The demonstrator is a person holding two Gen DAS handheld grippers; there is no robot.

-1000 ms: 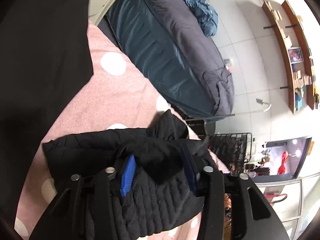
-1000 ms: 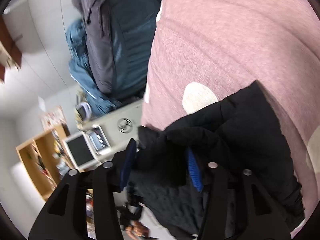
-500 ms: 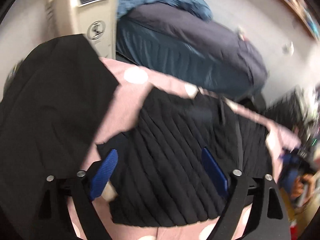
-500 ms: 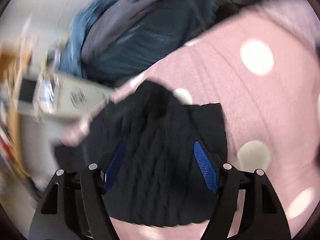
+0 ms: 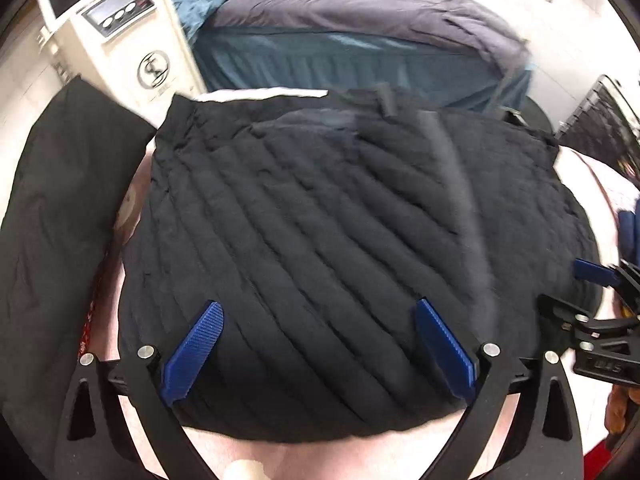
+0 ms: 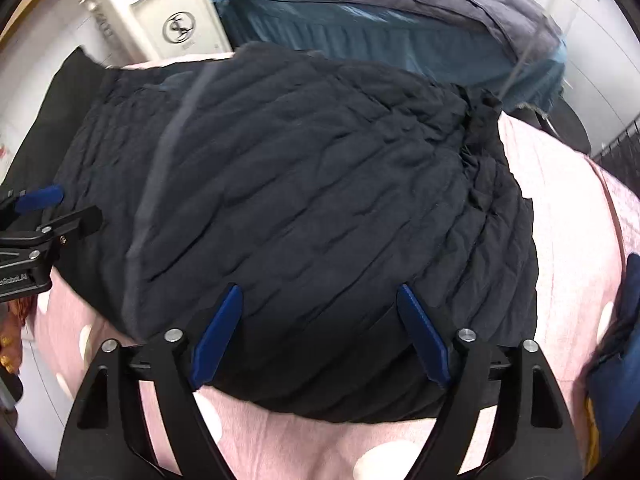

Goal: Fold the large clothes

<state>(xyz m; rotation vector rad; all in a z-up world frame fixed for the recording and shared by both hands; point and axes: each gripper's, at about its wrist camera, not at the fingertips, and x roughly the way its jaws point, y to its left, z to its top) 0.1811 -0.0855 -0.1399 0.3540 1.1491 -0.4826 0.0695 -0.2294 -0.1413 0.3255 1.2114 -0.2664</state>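
Observation:
A black quilted jacket (image 5: 340, 220) (image 6: 300, 180) lies folded and spread flat on a pink cloth with white dots (image 6: 560, 220). My left gripper (image 5: 316, 306) points down over the jacket's near edge, its jaws opening wide; the blue pads (image 5: 196, 344) press on nothing. My right gripper (image 6: 319, 288) hovers over the same jacket further right, jaws also opening, with only the flat fabric beneath them. Each gripper shows at the edge of the other's view: the right gripper (image 5: 600, 276) and the left gripper (image 6: 40, 200).
A second black garment (image 5: 60, 220) lies to the left of the jacket. Behind stand a white machine with a display (image 5: 120, 40) and a pile of grey and teal bedding (image 5: 360, 40). A black wire basket (image 5: 600, 120) is at the right.
Both grippers let go of the bunched jacket folds they were shut on, opened wide and rolled upright. The jacket now lies flat and fills both views.

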